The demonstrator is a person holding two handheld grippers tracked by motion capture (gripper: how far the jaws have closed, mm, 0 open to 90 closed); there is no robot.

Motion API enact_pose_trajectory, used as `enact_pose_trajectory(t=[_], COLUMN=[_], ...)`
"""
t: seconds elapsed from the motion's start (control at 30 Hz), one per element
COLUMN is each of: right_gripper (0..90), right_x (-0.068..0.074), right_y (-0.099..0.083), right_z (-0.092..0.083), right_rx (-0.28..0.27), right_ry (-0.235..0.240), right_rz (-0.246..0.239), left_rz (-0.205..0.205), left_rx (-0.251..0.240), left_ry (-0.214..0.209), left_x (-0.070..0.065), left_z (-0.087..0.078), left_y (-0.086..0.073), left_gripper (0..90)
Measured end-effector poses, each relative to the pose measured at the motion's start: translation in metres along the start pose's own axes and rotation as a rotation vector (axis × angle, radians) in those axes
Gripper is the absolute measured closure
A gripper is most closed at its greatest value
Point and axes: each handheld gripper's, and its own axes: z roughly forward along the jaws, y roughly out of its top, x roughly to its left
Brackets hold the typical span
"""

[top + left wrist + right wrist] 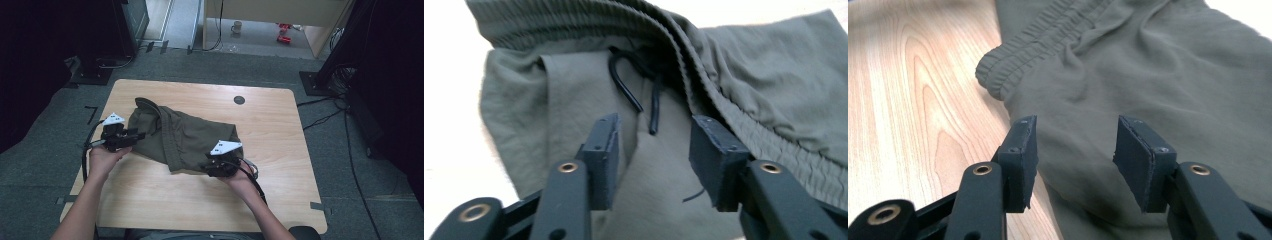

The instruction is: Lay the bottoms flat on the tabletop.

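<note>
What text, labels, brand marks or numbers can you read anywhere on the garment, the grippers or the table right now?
None can be read.
Olive trousers: no tag, print or logo on the visible fabric, waistband or black drawstring.
Left gripper and right gripper: no markings on the jaws or grey plates.
Wooden table: the dark round disc shows no lettering.
Floor items beyond the table: too small to read.

A wooden tabletop (280,150) has a small round black disc (239,100) at 12 o'clock. Beyond it, on the floor, stand a white mug (236,26) and red objects (284,33).
</note>
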Motion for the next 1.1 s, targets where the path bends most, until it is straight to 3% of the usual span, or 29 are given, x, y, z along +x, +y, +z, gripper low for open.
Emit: enact_pose_trajectory(t=[0.27, 0.4, 0.53, 0.8, 0.93, 1.0, 1.1], right_gripper=[48.8, 48.3, 48.9, 65.9, 73.1, 77.9, 82.7], right_x=[0.009, 0.014, 0.019, 0.023, 0.022, 0.022, 0.023], right_y=[0.01, 0.012, 0.014, 0.011, 0.009, 0.009, 0.008], right_z=[0.016, 0.026, 0.036, 0.053, 0.056, 0.056, 0.057], right_rx=[0.013, 0.022, 0.033, 0.099, 0.117, 0.12, 0.124], right_ry=[0.034, 0.048, 0.059, 0.045, 0.06, 0.072, 0.078], right_rz=[-0.009, -0.019, -0.038, -0.094, -0.111, -0.108, -0.094], left_rz=[-0.009, 0.02, -0.005, 0.023, 0.04, 0.027, 0.04], left_rx=[0.017, 0.027, 0.012, 0.03, 0.035, 0.037, 0.047], left_ry=[-0.011, -0.005, -0.029, -0.029, -0.029, -0.038, -0.03], left_x=[-0.004, -0.008, -0.009, -0.016, -0.02, -0.02, -0.022], left_z=[0.005, 0.006, 0.007, 0.016, 0.018, 0.018, 0.019], left_y=[-0.012, -0.015, -0.017, -0.021, -0.022, -0.022, -0.023], left_gripper=[50.7, 49.9, 49.9, 49.8, 50.1, 51.0, 50.9])
